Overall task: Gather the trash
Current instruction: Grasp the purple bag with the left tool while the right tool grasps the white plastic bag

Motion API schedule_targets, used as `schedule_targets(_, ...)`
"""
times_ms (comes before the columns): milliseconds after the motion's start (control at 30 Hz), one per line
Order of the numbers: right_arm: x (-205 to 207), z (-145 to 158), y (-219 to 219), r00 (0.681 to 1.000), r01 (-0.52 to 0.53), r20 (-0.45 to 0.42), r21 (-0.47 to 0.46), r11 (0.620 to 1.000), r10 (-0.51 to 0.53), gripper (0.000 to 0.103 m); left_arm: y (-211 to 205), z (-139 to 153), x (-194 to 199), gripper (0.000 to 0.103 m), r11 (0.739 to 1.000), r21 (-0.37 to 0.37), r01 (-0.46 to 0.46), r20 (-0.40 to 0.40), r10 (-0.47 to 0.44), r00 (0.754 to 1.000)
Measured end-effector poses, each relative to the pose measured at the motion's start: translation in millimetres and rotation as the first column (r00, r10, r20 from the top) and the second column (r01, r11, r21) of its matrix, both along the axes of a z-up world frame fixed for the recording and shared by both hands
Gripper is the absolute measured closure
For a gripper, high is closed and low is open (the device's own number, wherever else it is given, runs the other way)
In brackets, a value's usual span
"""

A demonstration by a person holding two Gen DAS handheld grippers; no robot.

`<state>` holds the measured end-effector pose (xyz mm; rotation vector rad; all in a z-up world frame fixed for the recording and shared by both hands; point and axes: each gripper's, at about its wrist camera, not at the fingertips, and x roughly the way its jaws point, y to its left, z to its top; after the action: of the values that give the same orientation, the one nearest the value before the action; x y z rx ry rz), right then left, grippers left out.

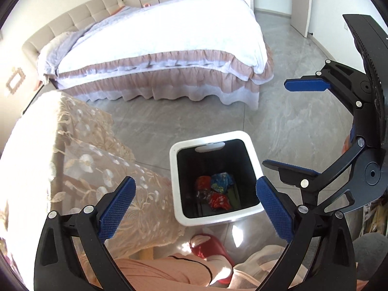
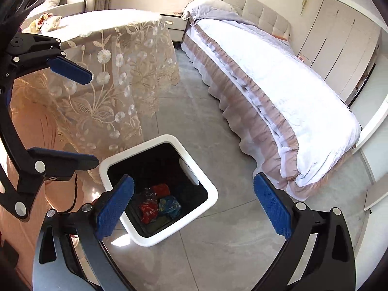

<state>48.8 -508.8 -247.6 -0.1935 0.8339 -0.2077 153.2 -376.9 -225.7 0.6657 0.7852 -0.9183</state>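
Observation:
A white square trash bin with a black inside stands on the grey floor; it also shows in the right wrist view. Several crumpled wrappers lie at its bottom, red ones and a blue one; in the right wrist view the red and blue wrappers show too. My left gripper is open and empty above the bin. My right gripper is open and empty above the bin's right side. The right gripper also shows in the left wrist view, open.
A table with a lace floral cloth stands left of the bin, with some items on top. A bed with white cover lies beyond. The person's red slipper is near the bin. A white door is at the far right.

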Motion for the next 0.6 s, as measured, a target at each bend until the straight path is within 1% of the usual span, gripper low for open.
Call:
schedule_targets(167, -2.0, 27.5, 10.0, 0.997, -0.022, 0.069, 0.005, 1.000, 0.021, 0.005, 18.2, 25.0, -0.3, 0.005, 0.997, -0.053, -0.049, 0.024, 0.050, 0.998)
schedule_targets(267, -1.7, 41.9, 19.5, 0.994, -0.027, 0.110, -0.011, 1.000, 0.028, 0.005, 34.6, 40.0, 1.9, 0.005, 0.988, -0.106, -0.108, 0.048, 0.114, 0.992)
schedule_targets(333, 0.1, 54.0, 26.1, 0.989, -0.039, 0.145, 0.004, 0.999, 0.038, 0.005, 46.8, 51.0, 2.3, 0.005, 0.979, -0.138, -0.147, 0.071, 0.158, 0.985)
schedule_targets(400, 2.0, 64.9, 33.3, 0.984, -0.048, 0.174, 0.019, 0.999, 0.044, 0.005, 61.8, 62.4, 3.6, 0.005, 0.967, -0.168, -0.190, 0.097, 0.208, 0.973)
schedule_targets(467, 8.7, 76.9, 41.7, 0.976, -0.068, 0.211, 0.041, 0.997, 0.058, 0.005, 77.1, 73.5, 5.4, 0.005, 0.953, -0.189, -0.236, 0.129, 0.263, 0.956)
schedule_targets(533, 17.9, 87.1, 51.9, 0.967, -0.090, 0.246, 0.058, 0.994, 0.073, 0.005, 97.7, 84.6, 8.7, 0.005, 0.932, -0.218, -0.291, 0.153, 0.327, 0.933)
schedule_targets(600, 30.0, 96.6, 66.0, 0.953, -0.134, 0.282, 0.075, 0.988, 0.108, 0.005, 121.1, 93.4, 14.1, 0.005, 0.903, -0.248, -0.350, 0.159, 0.395, 0.905)
